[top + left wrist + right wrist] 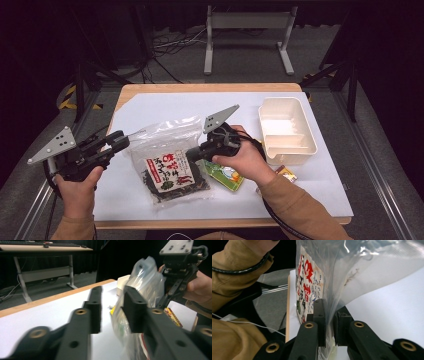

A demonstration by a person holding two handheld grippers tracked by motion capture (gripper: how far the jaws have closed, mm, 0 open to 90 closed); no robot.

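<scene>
Your right claw pinches the bag at its edge, steadying it on the surface; your left claw gapes beside it, apparently to grip too.

The right tongs have their two black jaws pressed onto the edge of a clear plastic bag, the film pinched flat between them. The bag rises and spreads toward the upper right, wrinkled and glossy. Its printed label carries red characters and small dark script, with what may be dark dried contents below it. Beneath lies the white tabletop, its wooden edge at left. A tan sleeve with a black cable across it occupies the left side.
</scene>
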